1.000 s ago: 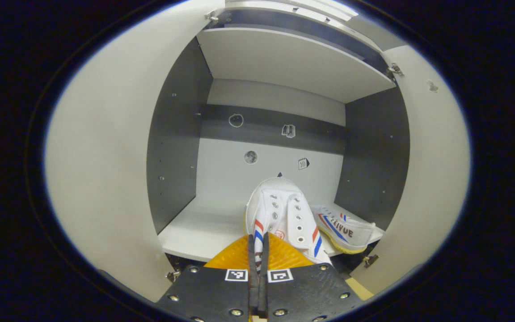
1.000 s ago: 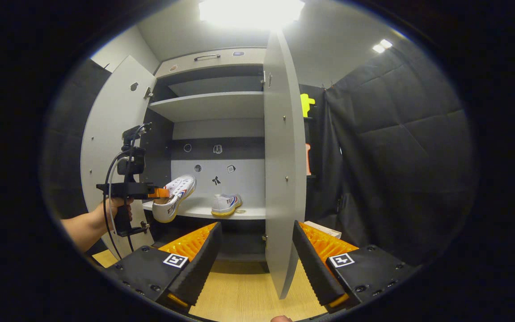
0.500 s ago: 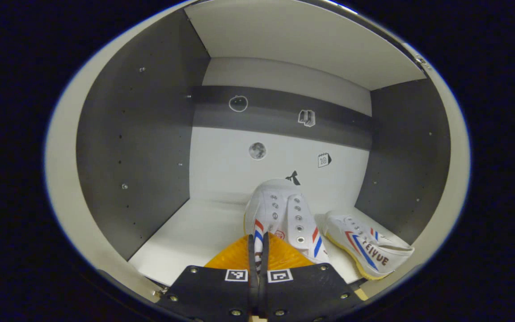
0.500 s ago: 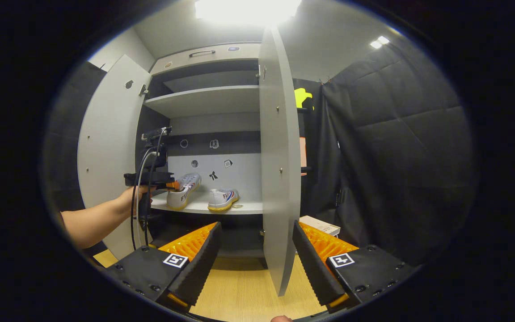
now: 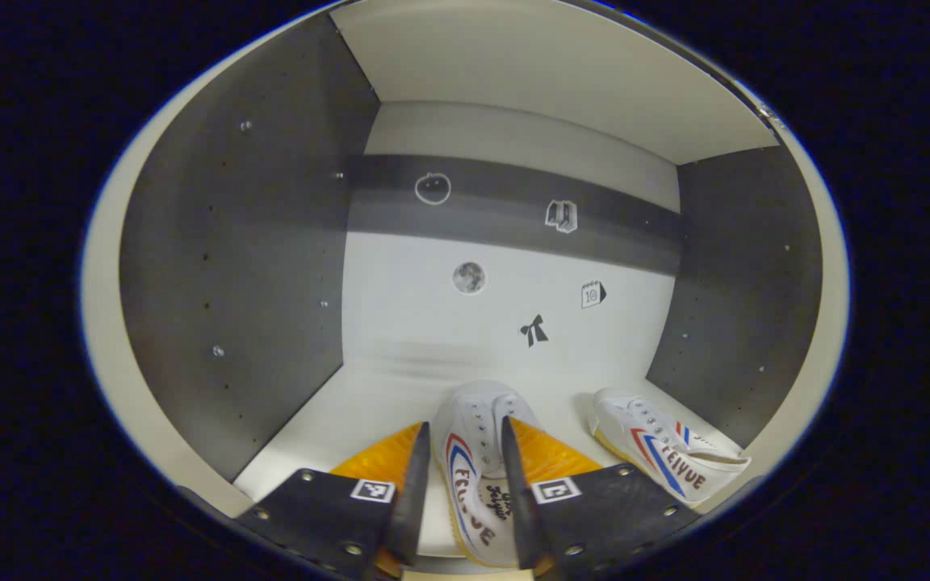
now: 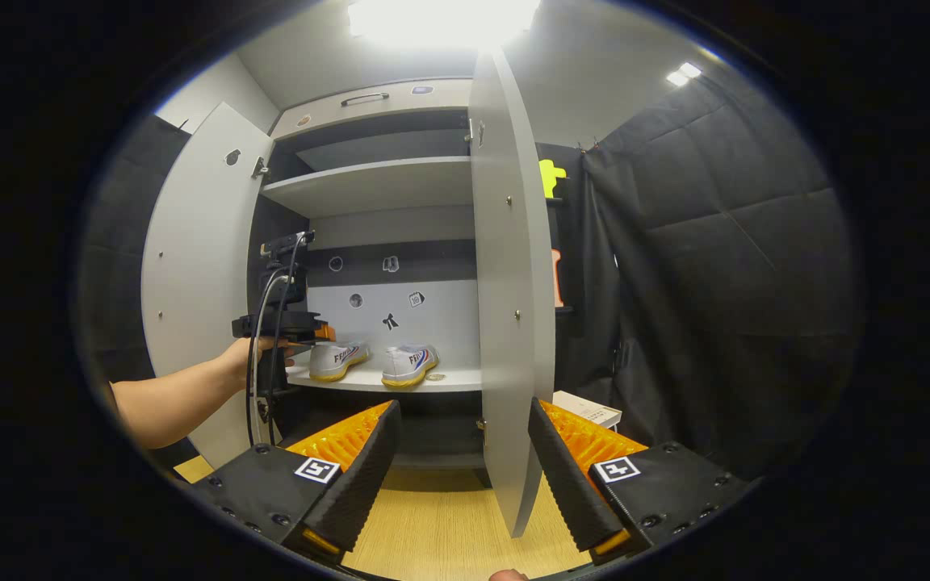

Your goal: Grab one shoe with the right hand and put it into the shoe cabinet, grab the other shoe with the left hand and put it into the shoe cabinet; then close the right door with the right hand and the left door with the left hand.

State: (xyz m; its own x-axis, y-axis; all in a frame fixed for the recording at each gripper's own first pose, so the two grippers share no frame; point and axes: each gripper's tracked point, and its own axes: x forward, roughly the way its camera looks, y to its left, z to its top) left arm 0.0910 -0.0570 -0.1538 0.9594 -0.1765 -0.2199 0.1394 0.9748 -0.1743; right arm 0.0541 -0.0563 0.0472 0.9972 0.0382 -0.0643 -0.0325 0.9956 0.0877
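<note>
A white canvas shoe point(image 5: 473, 476) with red and blue stripes lies on the cabinet's lower shelf point(image 5: 352, 411), toe toward the back wall. My left gripper point(image 5: 463, 428) is open, one finger on each side of that shoe. The second matching shoe point(image 5: 667, 452) rests to its right on the same shelf. In the right gripper view both shoes point(image 6: 338, 359) point(image 6: 408, 363) sit side by side, with the left gripper point(image 6: 320, 331) and the hand point(image 6: 247, 355) holding it just left of them. My right gripper point(image 6: 463, 407) is open and holds nothing, in front of the right door's edge point(image 6: 509, 323).
Both cabinet doors stand open, the left door point(image 6: 190, 266) swung wide. An upper shelf point(image 6: 376, 181) spans the cabinet above the shoes. A flat box point(image 6: 586, 407) lies on the floor behind the right door. Wooden floor point(image 6: 433, 524) lies below my right gripper.
My left gripper carried the shoe into the cabinet, lowered it onto the shelf and opened, letting it go. The right gripper has barely moved.
</note>
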